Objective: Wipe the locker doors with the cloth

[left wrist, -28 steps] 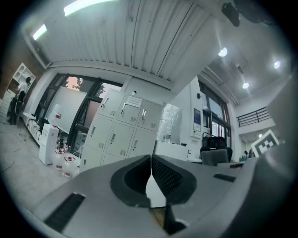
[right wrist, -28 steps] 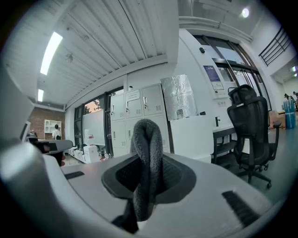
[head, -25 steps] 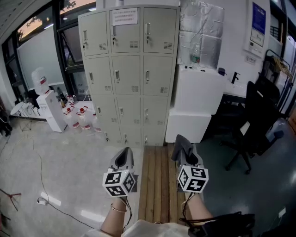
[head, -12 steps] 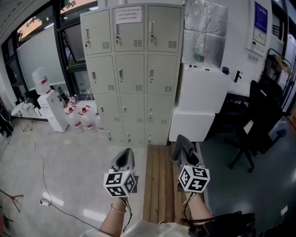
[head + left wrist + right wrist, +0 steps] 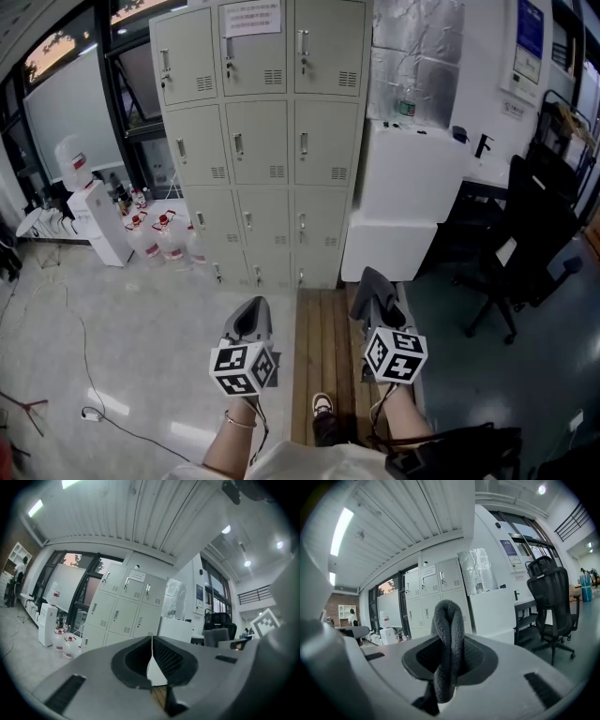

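Note:
The beige locker bank (image 5: 262, 141) with its grid of doors stands ahead, some way off; it also shows in the left gripper view (image 5: 124, 613) and the right gripper view (image 5: 436, 599). My right gripper (image 5: 375, 298) is shut on a dark grey cloth (image 5: 447, 648), which is folded between its jaws and pokes out as a loop (image 5: 373, 286). My left gripper (image 5: 249, 319) is shut with nothing in it (image 5: 151, 660). Both grippers are held low, well short of the lockers.
A white cabinet (image 5: 408, 202) adjoins the lockers on the right, with a black office chair (image 5: 525, 244) beyond. Water jugs (image 5: 155, 234) and a white dispenser (image 5: 94, 220) stand to the left. A wooden slatted strip (image 5: 323, 347) lies underfoot, with a shoe (image 5: 322, 405) on it. A cable (image 5: 89, 394) trails on the floor.
The view has drawn slightly nearer the lockers and shifted left. A shoe has come into sight on the wooden strip. Both grippers keep the same pose and state.

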`<state>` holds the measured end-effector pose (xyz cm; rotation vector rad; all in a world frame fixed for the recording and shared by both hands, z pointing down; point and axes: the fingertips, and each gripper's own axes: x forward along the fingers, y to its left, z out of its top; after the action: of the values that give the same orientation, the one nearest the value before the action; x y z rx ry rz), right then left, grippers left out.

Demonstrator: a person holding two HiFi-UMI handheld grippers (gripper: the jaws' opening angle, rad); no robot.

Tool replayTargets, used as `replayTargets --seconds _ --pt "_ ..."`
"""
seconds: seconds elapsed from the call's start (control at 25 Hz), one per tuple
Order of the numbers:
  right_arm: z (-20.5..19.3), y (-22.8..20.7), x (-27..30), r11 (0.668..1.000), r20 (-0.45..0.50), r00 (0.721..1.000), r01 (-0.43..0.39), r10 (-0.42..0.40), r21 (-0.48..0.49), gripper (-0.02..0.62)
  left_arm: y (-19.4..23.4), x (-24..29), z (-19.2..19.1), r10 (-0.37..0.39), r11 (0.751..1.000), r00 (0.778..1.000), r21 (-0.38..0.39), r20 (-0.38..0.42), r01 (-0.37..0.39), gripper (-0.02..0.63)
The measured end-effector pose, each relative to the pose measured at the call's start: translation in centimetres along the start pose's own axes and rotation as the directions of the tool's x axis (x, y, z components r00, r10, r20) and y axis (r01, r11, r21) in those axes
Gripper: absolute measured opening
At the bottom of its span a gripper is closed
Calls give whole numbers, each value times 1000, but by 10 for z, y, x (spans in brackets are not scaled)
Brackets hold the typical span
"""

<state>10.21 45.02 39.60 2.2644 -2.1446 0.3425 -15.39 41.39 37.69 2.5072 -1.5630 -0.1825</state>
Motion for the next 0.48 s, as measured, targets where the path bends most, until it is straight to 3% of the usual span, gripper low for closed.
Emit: replayTargets --seconds 0.48 --pt "44 -22 158 998 33 997 -66 65 12 66 27 151 21 34 999 999 30 38 -35 11"
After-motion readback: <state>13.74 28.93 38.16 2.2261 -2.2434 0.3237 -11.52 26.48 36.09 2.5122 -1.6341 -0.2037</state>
